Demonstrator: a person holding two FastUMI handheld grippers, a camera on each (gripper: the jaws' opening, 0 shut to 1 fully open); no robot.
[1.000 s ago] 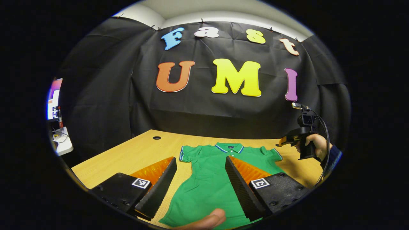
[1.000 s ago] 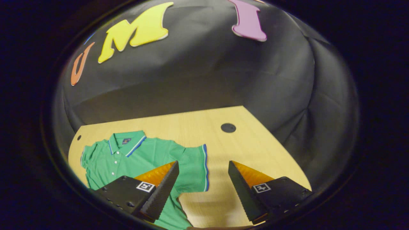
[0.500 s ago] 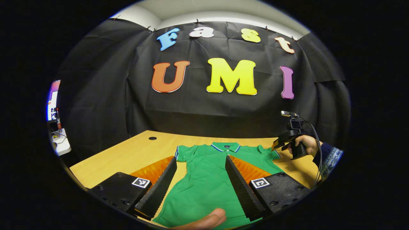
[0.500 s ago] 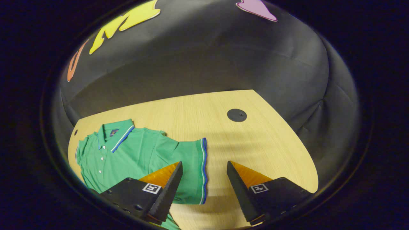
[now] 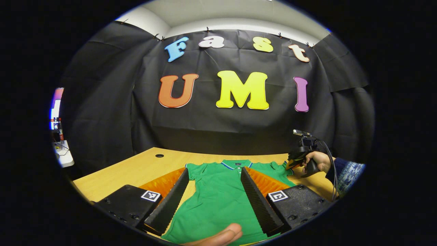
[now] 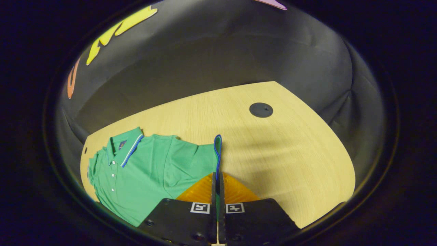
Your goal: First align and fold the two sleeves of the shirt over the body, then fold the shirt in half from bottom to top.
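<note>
Right gripper (image 6: pixel 217 177) pinches the green polo shirt's (image 6: pixel 150 167) limp sleeve cuff (image 6: pixel 217 150) between closed fingers; left gripper (image 5: pixel 214 194) gapes, holding nothing

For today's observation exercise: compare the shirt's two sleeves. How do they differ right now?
The right sleeve is pinched at its blue-trimmed cuff between the shut fingers of the right tool; the left sleeve is held by nothing, and the left tool stands open over the shirt. The right sleeve's cuff stands up on edge; the left sleeve lies flat on the table. Both are short, green and not yet folded over the body.
</note>
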